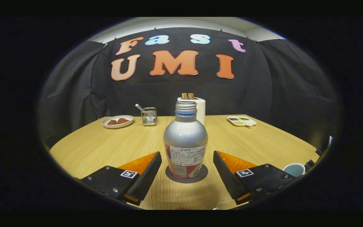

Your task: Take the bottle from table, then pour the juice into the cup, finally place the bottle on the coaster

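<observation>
Jaws are spread wide with nothing in them. The gripper [187,165] has a finger on each side of the bottle [185,140], and there's clear daylight between both fingers and the bottle wall. The bottle stands upright on the dark round coaster [200,177], right between the fingertips, on the wooden table [106,145]. The cup [294,169] peeks out just past the right finger, close by.

What could go wrong: the bottle looks tall and narrow at the base, so if either finger drifts sideways it'd probably clip the body and knock it off the coaster or tip it. The cup is also near enough that a sloppy swing to the right could bump it.

Pose-wise, the gripper sits low and roughly level, pointing straight at the bottle's lower half.
</observation>
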Available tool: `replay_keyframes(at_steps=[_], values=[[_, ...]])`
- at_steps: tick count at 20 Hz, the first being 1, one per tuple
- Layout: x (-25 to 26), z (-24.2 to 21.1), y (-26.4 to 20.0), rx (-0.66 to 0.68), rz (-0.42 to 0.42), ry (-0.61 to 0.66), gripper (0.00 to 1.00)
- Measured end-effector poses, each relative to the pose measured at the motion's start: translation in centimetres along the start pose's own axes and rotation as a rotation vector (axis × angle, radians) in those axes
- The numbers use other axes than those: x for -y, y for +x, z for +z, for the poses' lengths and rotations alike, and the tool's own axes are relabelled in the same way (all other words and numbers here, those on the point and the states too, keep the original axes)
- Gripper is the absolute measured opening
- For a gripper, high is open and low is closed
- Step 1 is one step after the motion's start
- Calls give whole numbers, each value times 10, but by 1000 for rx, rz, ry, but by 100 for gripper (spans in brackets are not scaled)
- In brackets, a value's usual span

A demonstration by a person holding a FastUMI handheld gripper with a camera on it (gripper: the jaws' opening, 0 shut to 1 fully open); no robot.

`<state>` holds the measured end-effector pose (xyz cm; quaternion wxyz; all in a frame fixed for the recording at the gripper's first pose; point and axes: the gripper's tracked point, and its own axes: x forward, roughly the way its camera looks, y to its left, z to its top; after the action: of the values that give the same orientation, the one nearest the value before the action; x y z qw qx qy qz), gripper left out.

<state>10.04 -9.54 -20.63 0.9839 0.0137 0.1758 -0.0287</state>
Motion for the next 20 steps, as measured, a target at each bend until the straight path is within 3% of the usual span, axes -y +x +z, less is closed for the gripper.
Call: replay_keyframes(at_steps=[3,13,20], values=[[-14,13,-20,56,26,19,97],[-84,116,-112,345,103,70,97],[-149,152,-158,461,159,79,97]])
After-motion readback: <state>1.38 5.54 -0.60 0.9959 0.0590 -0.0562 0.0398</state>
